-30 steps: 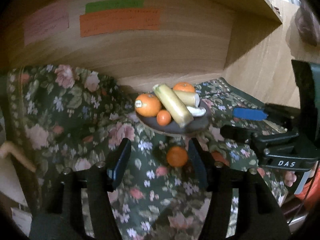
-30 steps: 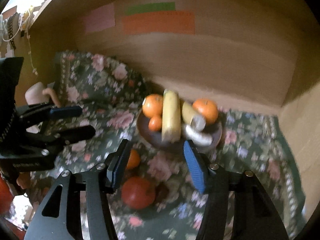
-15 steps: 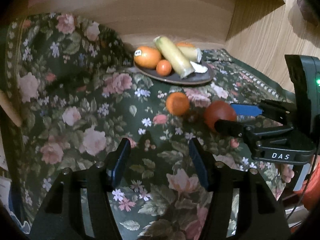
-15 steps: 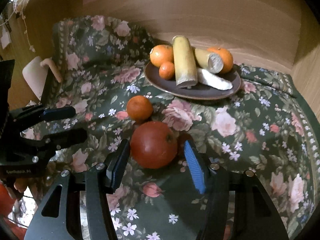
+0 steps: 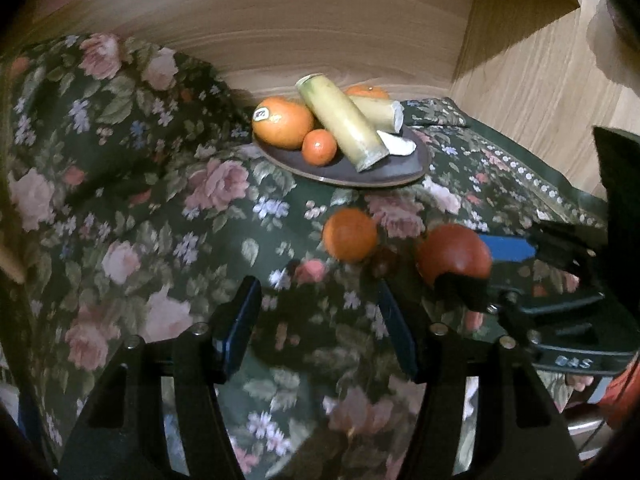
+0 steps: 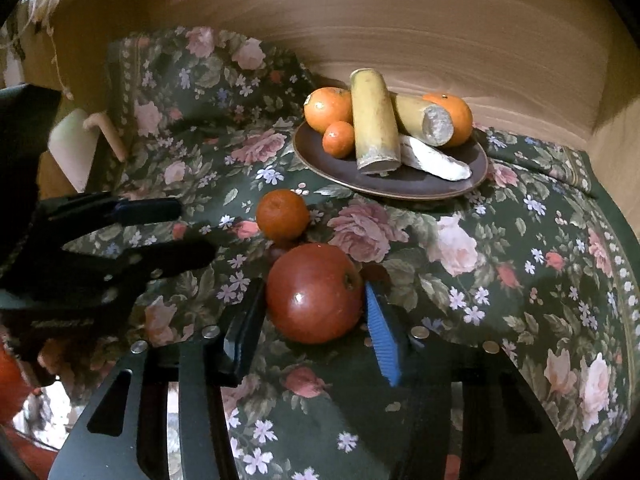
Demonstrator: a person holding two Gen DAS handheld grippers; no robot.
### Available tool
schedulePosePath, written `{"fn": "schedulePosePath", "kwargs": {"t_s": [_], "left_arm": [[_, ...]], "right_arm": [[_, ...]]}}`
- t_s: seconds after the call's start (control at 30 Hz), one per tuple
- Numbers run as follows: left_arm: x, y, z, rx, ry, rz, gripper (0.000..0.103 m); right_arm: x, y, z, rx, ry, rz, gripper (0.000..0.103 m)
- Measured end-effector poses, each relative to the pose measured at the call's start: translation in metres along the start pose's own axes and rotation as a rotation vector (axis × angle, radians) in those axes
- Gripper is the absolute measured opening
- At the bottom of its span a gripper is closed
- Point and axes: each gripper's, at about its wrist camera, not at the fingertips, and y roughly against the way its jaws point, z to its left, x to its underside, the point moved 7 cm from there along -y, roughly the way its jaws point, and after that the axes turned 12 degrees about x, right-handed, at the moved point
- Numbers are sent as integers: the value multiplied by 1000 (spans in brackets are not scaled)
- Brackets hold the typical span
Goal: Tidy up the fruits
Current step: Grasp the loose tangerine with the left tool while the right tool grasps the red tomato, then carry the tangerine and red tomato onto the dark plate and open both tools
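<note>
From your left wrist camera, your left claw [image 5: 316, 320] stands partly open over bare floral cloth [image 5: 168, 216] with nothing between its jaws. The small loose orange mandarin [image 5: 349, 234] lies on the cloth ahead of it and a little toward the right, short of the dark round plate [image 5: 360, 174]. That plate already carries a large stickered orange [image 5: 282, 121], a small mandarin [image 5: 319, 147], two pale yellow-green cut stalks and a white slice. Off to the right your right claw [image 5: 476, 268] flanks the big dark-red round fruit [image 5: 452, 254], one black finger in front of it and the blue pad behind.

From your right wrist camera, that dark-red fruit [image 6: 314, 292] sits on the table cloth squarely between the jaws of your right claw [image 6: 312, 320], which are closing. The black finger appears to be at its left flank and the blue ribbed pad [image 6: 382, 336] at its right; I cannot tell whether they press yet, so treat the grip as unfinished. The loose mandarin [image 6: 282, 214] lies just beyond the red fruit, very close to it, with the plate [image 6: 474, 170] farther back.

You seem to be at the grasp step for the red fruit. Next, finish the squeeze until the fruit is firm, lift it straight up so it clears the mandarin, then carry it toward the plate, where free space seems to be left mainly along the near rim. Your left claw is placed to go for the mandarin.
</note>
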Motion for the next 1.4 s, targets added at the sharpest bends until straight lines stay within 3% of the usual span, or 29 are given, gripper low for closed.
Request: {"fn": "schedulePosePath", "kwargs": {"t_s": [0.3,0.57,0.8,1.1,1.4], "left_arm": [[-20,-31,-8,39,4,25,59],[-22,-50,-9,30,-1,61,38],[-24,-48,-11,35,-12,56,37],[-62,-29,-15,32,-44,-29,37],[-81,-49,-2,38,-17,-23,37]], "right_arm": [[-13,25,-44,76,-60,-63,46],[-24,26,-72,111,-100,-75,46],[-36,18,-73,107,-84,-82,46],[-61,-1,-61,93,-29,-85,46],[-72,-37,-55,94,14,-34,46]]}}
